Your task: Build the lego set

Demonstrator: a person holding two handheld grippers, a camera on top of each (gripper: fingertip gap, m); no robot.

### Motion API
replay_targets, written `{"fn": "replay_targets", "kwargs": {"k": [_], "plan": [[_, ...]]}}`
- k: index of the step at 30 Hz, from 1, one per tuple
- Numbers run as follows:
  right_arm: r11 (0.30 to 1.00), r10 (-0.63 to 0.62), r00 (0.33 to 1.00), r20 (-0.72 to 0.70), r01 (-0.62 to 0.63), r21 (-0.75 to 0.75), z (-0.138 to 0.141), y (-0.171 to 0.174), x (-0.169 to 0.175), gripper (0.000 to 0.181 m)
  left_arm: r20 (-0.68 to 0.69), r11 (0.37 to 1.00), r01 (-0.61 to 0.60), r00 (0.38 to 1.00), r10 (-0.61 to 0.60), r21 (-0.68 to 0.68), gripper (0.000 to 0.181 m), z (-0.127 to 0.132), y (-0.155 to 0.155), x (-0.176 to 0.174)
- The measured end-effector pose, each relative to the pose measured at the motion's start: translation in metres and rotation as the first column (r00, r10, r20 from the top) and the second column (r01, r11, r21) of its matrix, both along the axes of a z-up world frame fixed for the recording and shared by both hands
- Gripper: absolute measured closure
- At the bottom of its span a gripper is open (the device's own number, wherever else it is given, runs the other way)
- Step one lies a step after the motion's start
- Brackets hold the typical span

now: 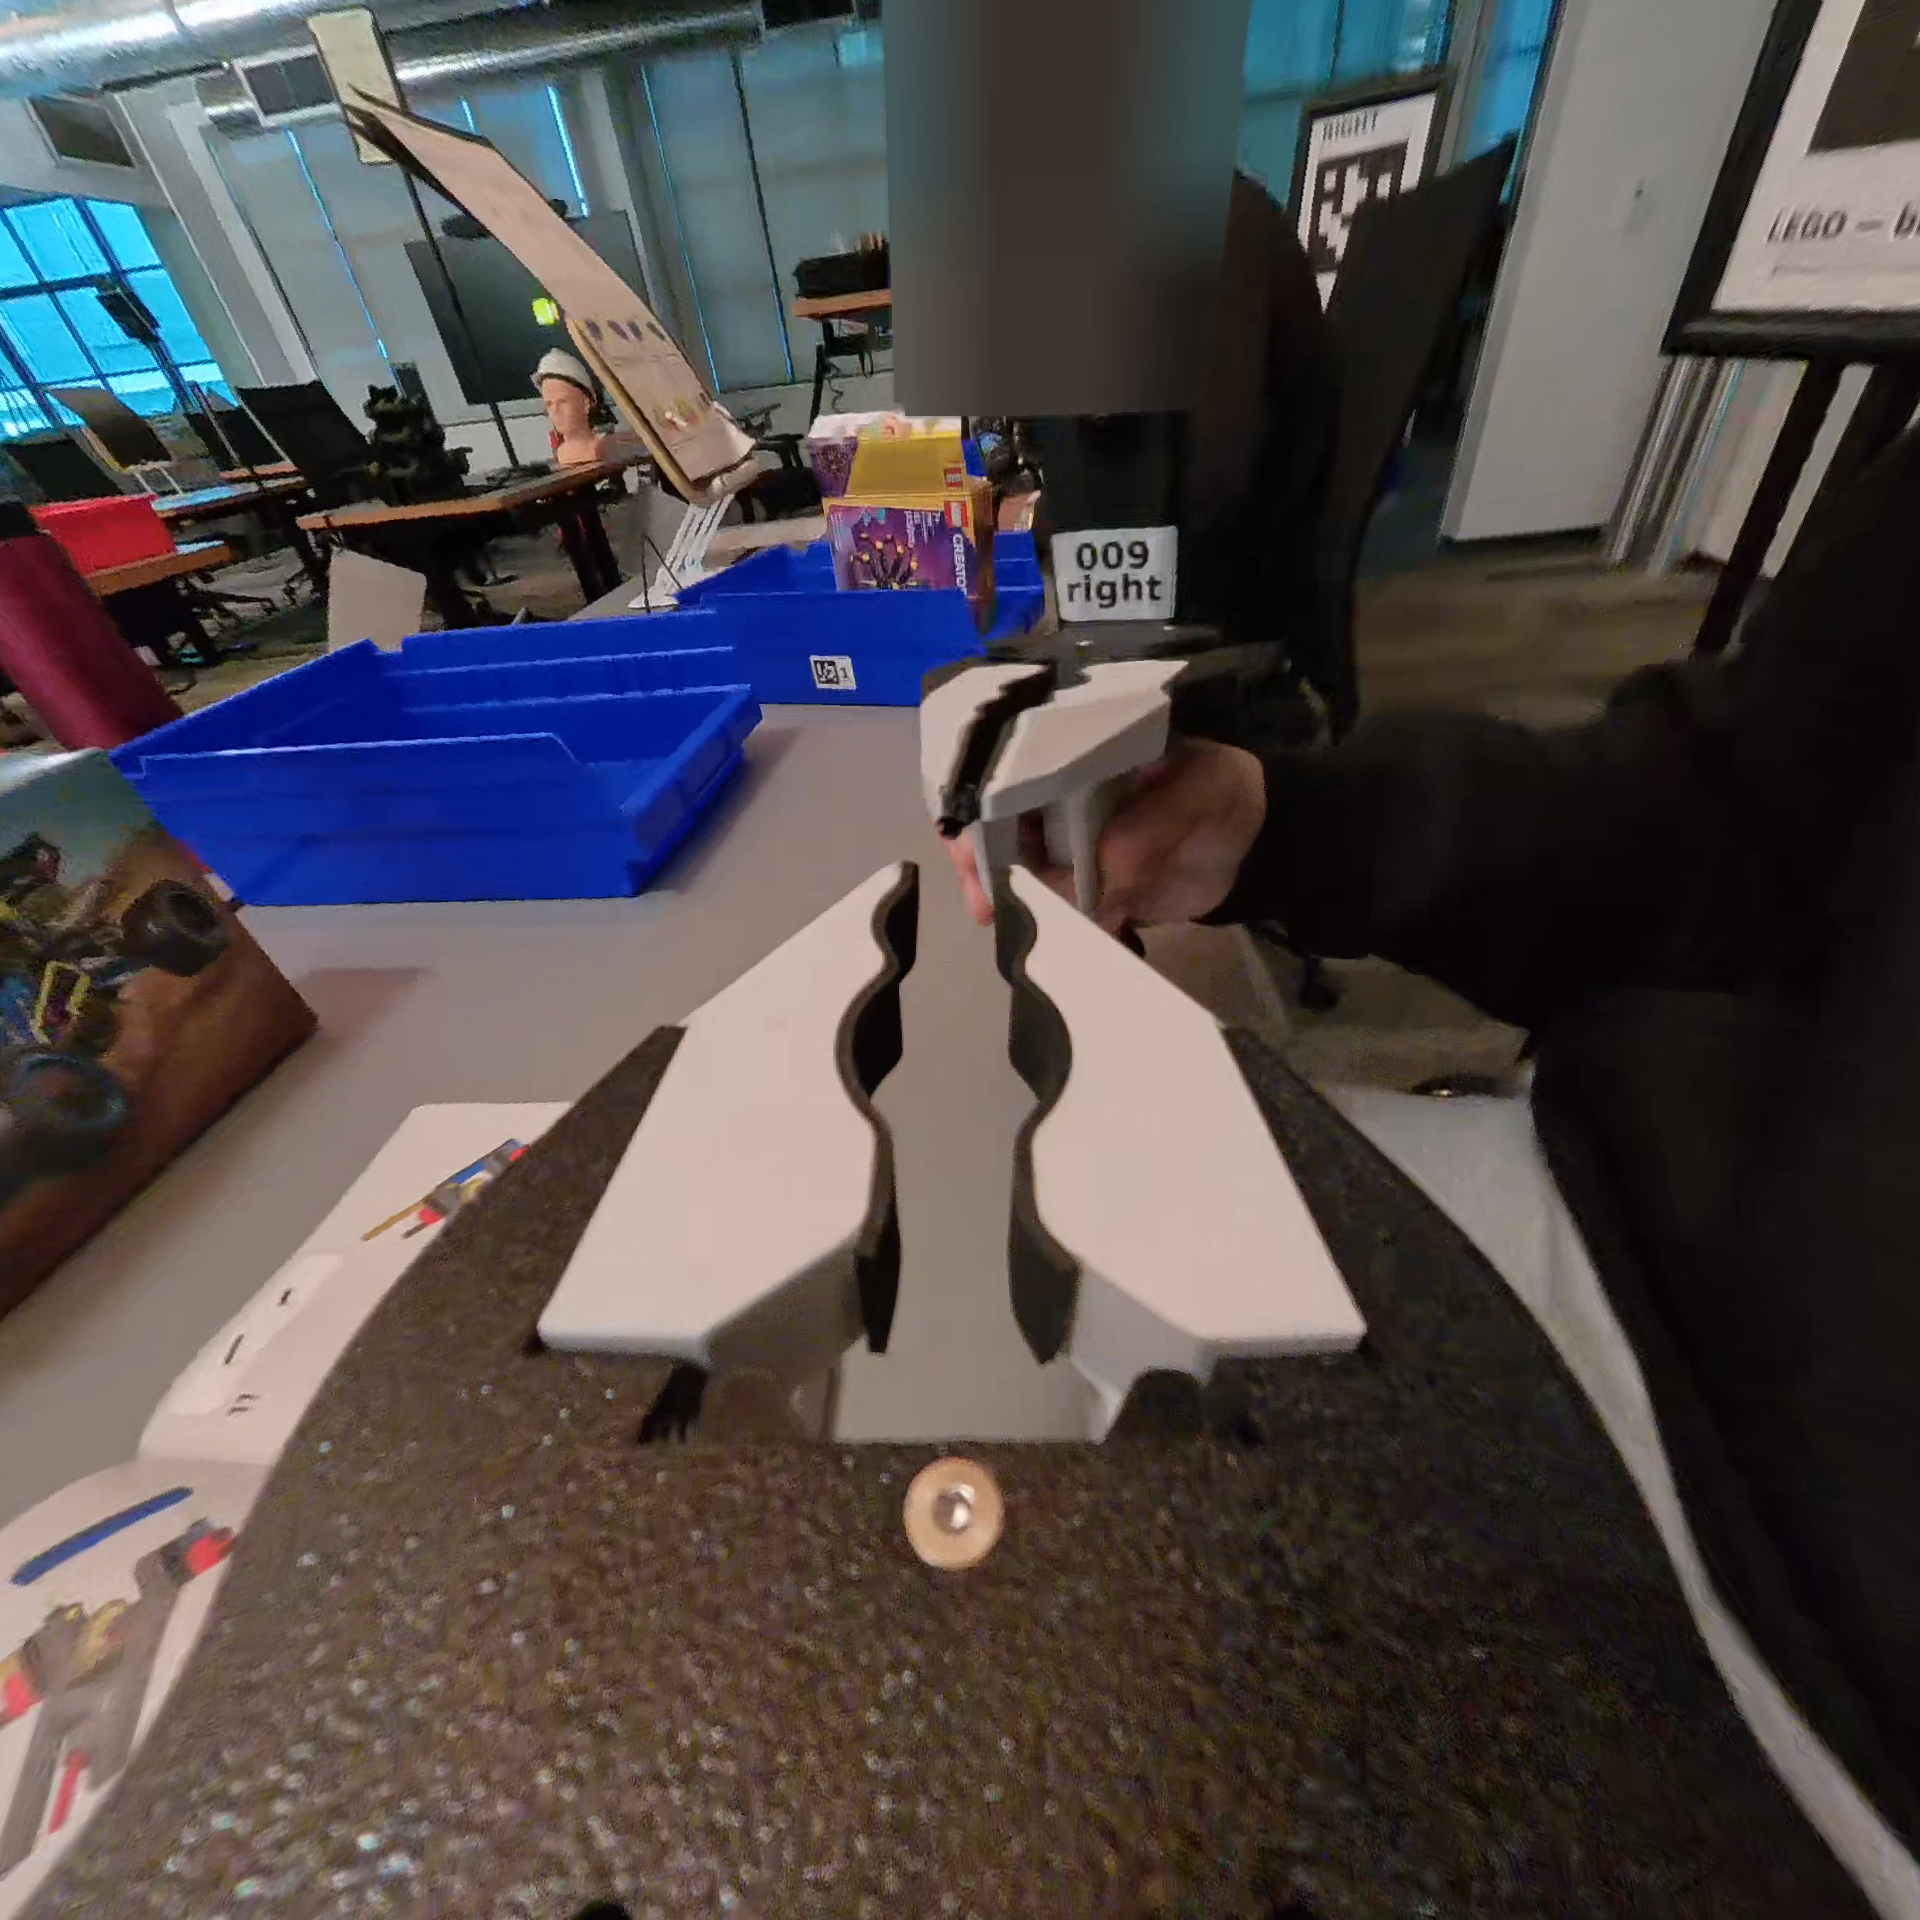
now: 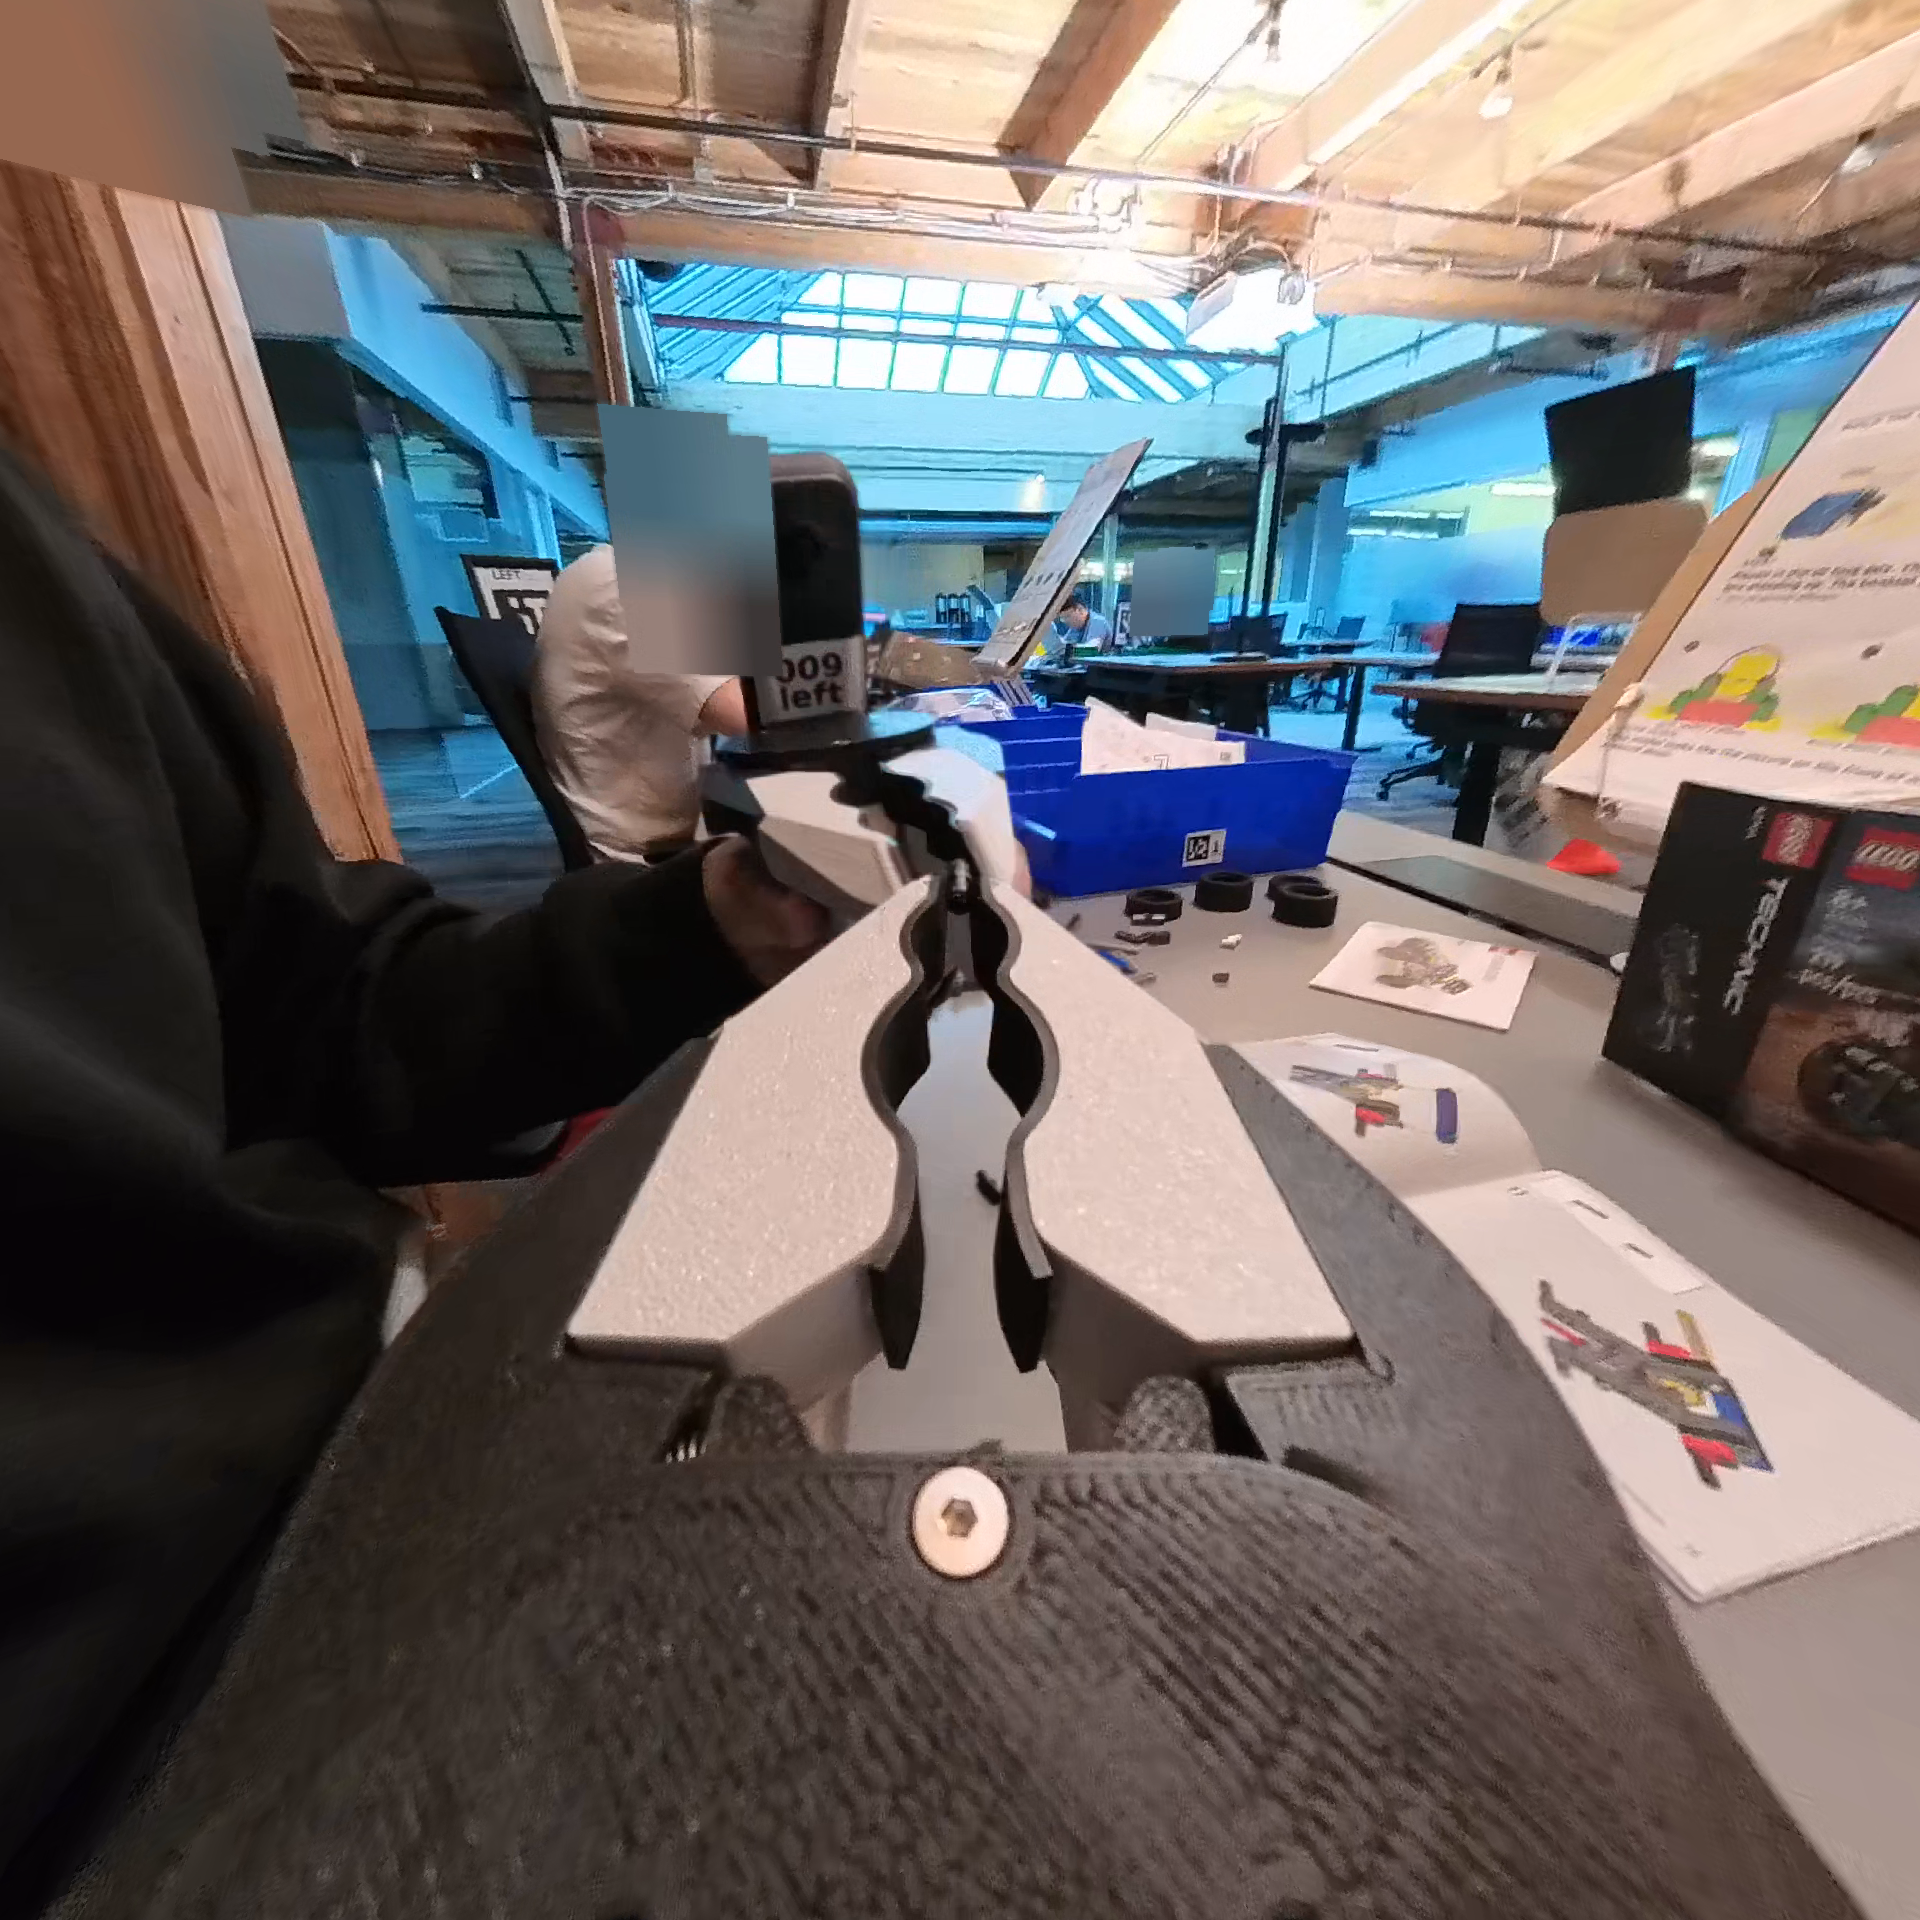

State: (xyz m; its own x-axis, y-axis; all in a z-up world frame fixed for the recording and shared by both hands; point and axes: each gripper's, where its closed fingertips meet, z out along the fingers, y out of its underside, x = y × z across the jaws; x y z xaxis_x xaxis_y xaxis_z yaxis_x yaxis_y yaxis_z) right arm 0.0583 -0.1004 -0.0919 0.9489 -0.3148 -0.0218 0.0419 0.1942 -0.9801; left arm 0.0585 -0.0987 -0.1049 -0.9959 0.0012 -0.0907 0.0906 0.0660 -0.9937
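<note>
My left gripper point(image 1: 964, 883) is open and empty, held above the grey table point(image 1: 520, 997). My right gripper point(image 1: 961, 805) hangs just beyond its tips, shut on a small black pin point(image 1: 953, 816) that points down. In the right wrist view my right gripper point(image 2: 961, 906) pinches the same black pin point(image 2: 958, 881) at its tips, with the left gripper point(image 2: 935, 831) facing it close behind. Three black tyres point(image 2: 1224, 891) and several small loose pieces point(image 2: 1143, 935) lie on the table point(image 2: 1558, 1101) beyond. The open instruction booklet point(image 2: 1662, 1382) lies below both grippers and also shows in the left wrist view point(image 1: 312, 1299).
Blue bins point(image 1: 447, 748) stand at the back of the table, one holding paper bags point(image 2: 1164, 821). The set's box point(image 1: 125, 987) stands at the table's edge point(image 2: 1787, 966). A small leaflet point(image 2: 1423, 971) lies near the tyres. A person sits behind at another desk. The grippers are tip to tip, or close to it.
</note>
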Motion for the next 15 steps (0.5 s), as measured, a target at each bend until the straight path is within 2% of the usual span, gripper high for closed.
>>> {"fn": "replay_targets", "kwargs": {"k": [4,10,15], "plan": [[0.999,0.032,0.997,-0.066,-0.033,-0.013,-0.009,0.005,0.001,0.178,0.046,1.000,-0.010,0.999,0.010,-0.002,0.177,0.001,-0.001,-0.001],[0.996,0.085,0.973,-0.213,-0.079,0.039,-0.015,0.007,0.004,0.178,0.212,0.994,-0.082,0.975,0.066,0.065,0.178,-0.007,0.000,0.004],[0.990,0.117,0.952,-0.284,-0.091,0.104,-0.014,0.007,0.006,0.178,0.237,0.993,-0.101,0.968,0.083,0.064,0.179,-0.008,0.001,0.007]]}}
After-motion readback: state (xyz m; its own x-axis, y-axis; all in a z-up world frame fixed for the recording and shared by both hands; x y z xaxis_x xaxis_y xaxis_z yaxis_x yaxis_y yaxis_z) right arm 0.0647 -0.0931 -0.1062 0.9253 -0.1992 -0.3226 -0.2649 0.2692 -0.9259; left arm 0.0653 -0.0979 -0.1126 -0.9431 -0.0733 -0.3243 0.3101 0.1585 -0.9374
